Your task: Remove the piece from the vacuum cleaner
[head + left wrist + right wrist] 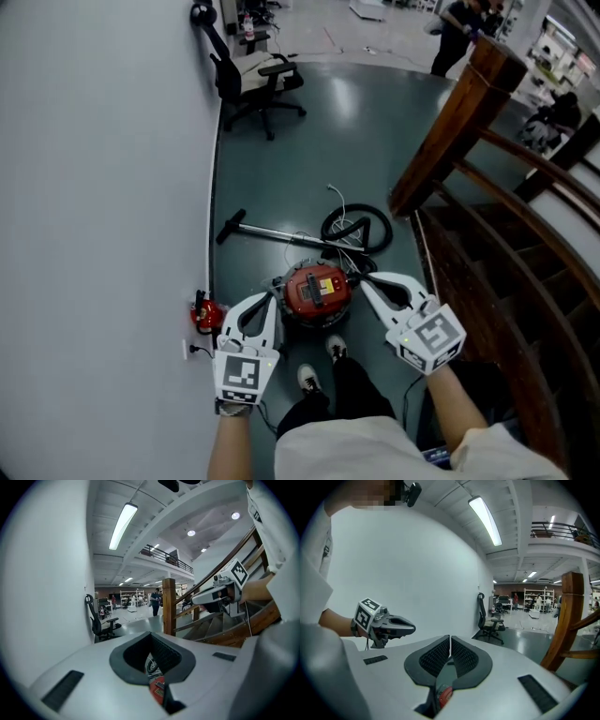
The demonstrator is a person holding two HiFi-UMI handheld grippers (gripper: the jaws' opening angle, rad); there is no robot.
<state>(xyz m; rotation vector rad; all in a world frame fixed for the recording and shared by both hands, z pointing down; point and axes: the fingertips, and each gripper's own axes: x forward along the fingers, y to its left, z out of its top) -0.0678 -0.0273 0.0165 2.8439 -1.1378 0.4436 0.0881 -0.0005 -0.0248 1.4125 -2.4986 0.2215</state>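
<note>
- Vacuum cleaner (317, 292): a red, round canister standing upright on the dark floor (309, 150). It is directly ahead of the person's shoes (307, 377).
- Left gripper (274, 297): jaws together with nothing between them. Its tip is just to the left of the vacuum cleaner, and contact cannot be confirmed.
- Right gripper (363, 280): jaws also together and empty. Its tip is just to the right of the vacuum cleaner.
- Each gripper view shows only a sliver of the red body below the closed pads.
- Judged reason for the pose: the two tools flank the canister evenly. This looks like an approach, with no grip taken yet. The closed jaws suggest the person is positioning first and will open them at the chosen part.
- Which piece is to come off cannot be told. The likely candidates are the hose (358, 228) or the wand (281, 234).
- The hose lies in a black loop on the floor just beyond the vacuum cleaner, on the far-right side. It seems to run from the far side of the body, so the port probably faces away from the person.
- The wand lies flat on the floor beyond the vacuum cleaner.
- The wand's long axis runs crosswise to the person's line of sight. Its dark grip end points toward the wall (94, 187), to the left of the vacuum cleaner. Its other end reaches the hose loop.
- The canister's own top faces up, with the yellow label visible.
- A staircase (487, 244) rises to the right of the vacuum cleaner, so the working room is narrow.
</note>
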